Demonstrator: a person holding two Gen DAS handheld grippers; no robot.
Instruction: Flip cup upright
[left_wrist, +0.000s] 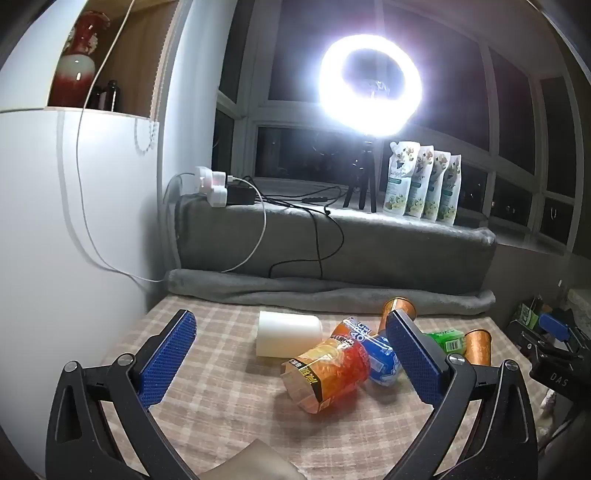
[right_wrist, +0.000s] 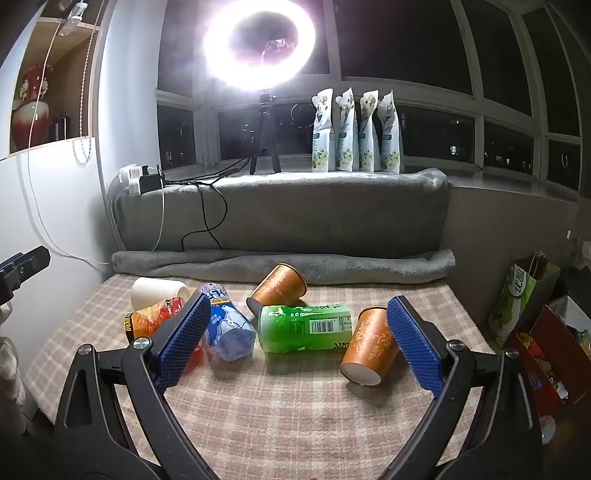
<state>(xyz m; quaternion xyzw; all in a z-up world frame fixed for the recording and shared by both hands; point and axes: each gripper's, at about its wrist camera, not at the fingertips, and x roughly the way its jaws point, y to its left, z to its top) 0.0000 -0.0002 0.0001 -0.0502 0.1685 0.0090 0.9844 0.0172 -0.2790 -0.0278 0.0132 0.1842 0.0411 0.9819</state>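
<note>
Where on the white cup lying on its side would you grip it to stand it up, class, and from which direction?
Grip the white cup across its round side wall, near the middle, coming down from above with the open left gripper. It lies on its side on the checked cloth, so the curved wall faces up. The orange-red cup touches or nearly touches its near edge, so probably favour the far-left end.

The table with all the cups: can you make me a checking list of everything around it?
Surface: checked beige tablecloth.
Job's things: all lying down: white paper cup, red-orange printed cup, blue printed cup, green printed cup, two brown patterned paper cups.
Clutter: nothing seen.
Grippers: left tool, right tool, both open, empty.
Cables: black and white leads over grey blanket.
Surroundings: ring light, four pouches, red vase.
</note>
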